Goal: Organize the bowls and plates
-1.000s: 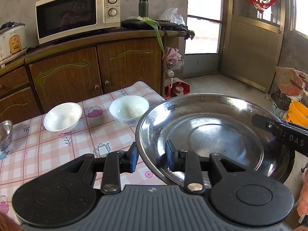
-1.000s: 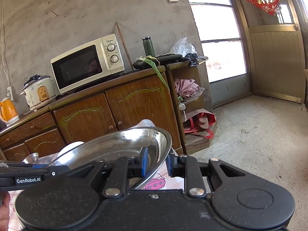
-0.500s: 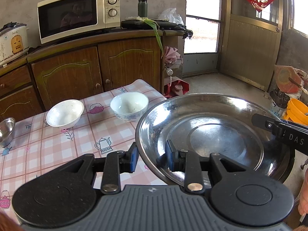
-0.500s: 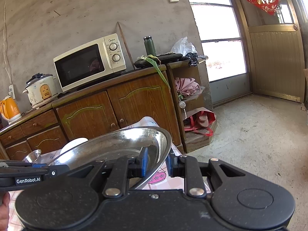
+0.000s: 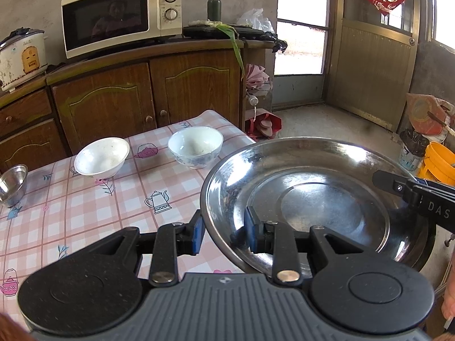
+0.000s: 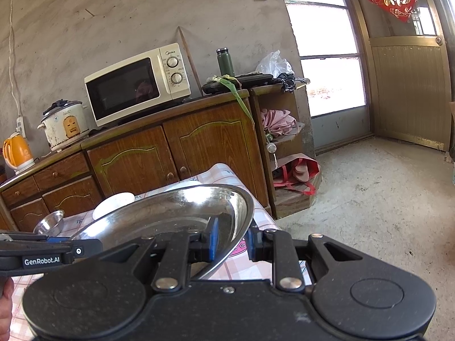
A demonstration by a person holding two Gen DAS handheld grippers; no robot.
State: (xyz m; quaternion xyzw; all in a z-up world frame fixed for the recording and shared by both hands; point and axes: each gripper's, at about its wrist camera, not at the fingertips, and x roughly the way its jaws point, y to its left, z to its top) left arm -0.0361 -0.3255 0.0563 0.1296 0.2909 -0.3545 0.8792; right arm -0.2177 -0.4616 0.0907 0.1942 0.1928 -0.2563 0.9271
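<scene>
A wide steel plate (image 5: pixel 318 199) hangs in the air past the right edge of the table, held from both sides. My left gripper (image 5: pixel 223 231) is shut on its near left rim, and my right gripper (image 6: pixel 231 240) is shut on the opposite rim of the steel plate (image 6: pixel 170 213). The right gripper (image 5: pixel 409 193) also shows over the plate's right rim in the left wrist view. On the checked tablecloth (image 5: pixel 85 207) stand a white bowl (image 5: pixel 101 157), a white bowl with blue pattern (image 5: pixel 195 146) and a small steel bowl (image 5: pixel 12 180) at the left edge.
A wooden cabinet (image 5: pixel 142 91) behind the table carries a microwave (image 5: pixel 119 15), a rice cooker (image 5: pixel 21 56) and a green flask (image 5: pixel 213 7). An orange kettle (image 6: pixel 15 152) stands at its far left. Orange buckets (image 5: pixel 438 162) sit on the concrete floor at right.
Both grippers and the plate have drifted slightly back from the cabinet; the bowls and more of the tablecloth show further into the left wrist view. The grips are unchanged.
</scene>
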